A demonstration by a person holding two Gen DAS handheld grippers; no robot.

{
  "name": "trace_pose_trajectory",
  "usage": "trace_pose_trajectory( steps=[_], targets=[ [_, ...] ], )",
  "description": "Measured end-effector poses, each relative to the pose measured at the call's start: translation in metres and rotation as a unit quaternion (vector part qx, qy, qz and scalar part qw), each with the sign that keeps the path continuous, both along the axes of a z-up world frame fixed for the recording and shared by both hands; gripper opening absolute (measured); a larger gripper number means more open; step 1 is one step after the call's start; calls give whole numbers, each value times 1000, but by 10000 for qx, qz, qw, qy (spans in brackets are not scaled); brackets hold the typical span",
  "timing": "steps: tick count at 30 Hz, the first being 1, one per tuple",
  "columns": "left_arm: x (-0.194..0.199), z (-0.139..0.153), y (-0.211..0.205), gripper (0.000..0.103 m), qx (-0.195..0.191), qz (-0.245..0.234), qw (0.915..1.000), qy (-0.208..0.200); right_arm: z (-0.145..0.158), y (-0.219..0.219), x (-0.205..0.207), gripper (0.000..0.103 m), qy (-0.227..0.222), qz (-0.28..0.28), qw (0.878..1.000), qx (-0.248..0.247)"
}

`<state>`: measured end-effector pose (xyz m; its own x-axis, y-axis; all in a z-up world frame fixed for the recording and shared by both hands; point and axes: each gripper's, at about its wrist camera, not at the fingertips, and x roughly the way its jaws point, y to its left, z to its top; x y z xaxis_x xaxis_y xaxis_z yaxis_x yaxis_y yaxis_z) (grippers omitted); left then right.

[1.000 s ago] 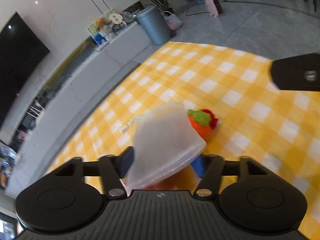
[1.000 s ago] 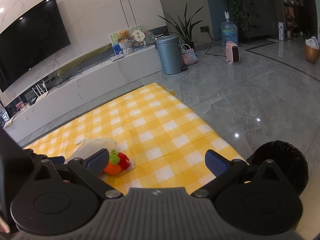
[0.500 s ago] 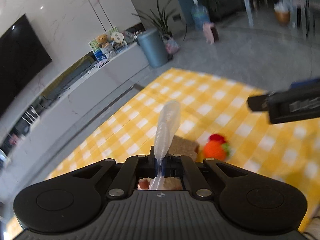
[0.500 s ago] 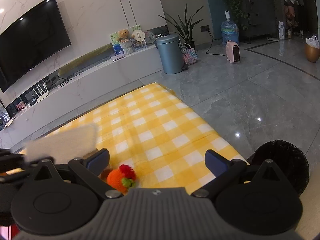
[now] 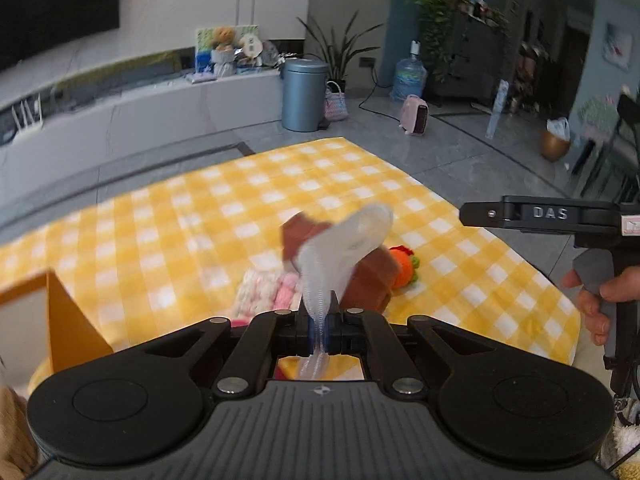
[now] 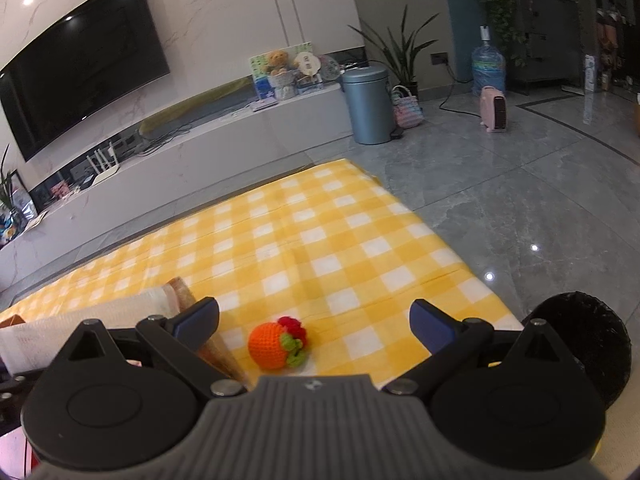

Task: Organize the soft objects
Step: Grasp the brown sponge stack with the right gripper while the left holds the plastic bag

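Between my left claw's closed fingers I hold a translucent white mesh pouch (image 5: 344,248) by its ribbed edge; it stands up from the grip and flops over to the right at its top, lifted clear of the yellow-and-white checked cloth (image 5: 248,200). Just behind it a brown soft cloth piece (image 5: 372,276) lies on the checks, partly hidden by the pouch. To the left of that sits a pale pink and cream fluffy bundle (image 5: 268,288), blurred. To the right, touching the brown piece, lies a small orange crocheted ball with green leaves and a red tuft (image 6: 276,342), near my side of the cloth, resting on its side.
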<state>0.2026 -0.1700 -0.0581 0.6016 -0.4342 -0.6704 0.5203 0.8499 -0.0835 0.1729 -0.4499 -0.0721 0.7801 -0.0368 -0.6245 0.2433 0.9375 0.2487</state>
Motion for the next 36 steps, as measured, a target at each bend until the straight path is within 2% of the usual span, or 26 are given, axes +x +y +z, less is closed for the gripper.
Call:
trace_pose_trajectory(
  steps=[2,8,11,13,16,18,23,27,29,31,32,34,36],
  targets=[
    [1,-1,4,4,60,59,10000,24,-2,2,2,100,69,39,10000,-16],
    [-1,-4,14,4,-227,-25,9997,-37,-8,10,10,100,186,189,9996,-48],
    [-1,-7,18,4,-411,8,9992,-17,-10,16,14,100,147,452,9989,43],
    [-3,-10,19,4,-472,96,9987,-148,-12,23,17,100,127,679,9976,89],
    [-2,-7,24,4,-675,188,9973,-212,-20,40,25,100,186,1060,9939,-250],
    [0,-8,24,4,-615,273,9976,-149,-28,51,33,99,284,1304,9899,-470],
    [0,-7,21,4,-532,291,9979,-222,-45,61,53,97,283,1571,9861,-457],
    [-3,-8,16,4,-381,122,9989,-251,-55,75,61,78,266,1815,9804,-719],
    [-4,-8,13,4,-326,113,9990,-268,-57,86,62,75,221,1936,9743,-1127],
    [-5,-8,13,4,-308,109,9991,-278,-60,97,62,60,213,2136,9646,-1532],
    [-5,-8,13,4,-320,142,9990,-289,-62,101,63,55,257,2206,9611,-1645],
    [-6,-8,14,4,-343,179,9988,-294,-61,103,62,34,277,2303,9581,-1681],
    [-5,-8,15,4,-344,232,9987,-303,-55,102,59,32,404,2402,9570,-1575]
  ],
)
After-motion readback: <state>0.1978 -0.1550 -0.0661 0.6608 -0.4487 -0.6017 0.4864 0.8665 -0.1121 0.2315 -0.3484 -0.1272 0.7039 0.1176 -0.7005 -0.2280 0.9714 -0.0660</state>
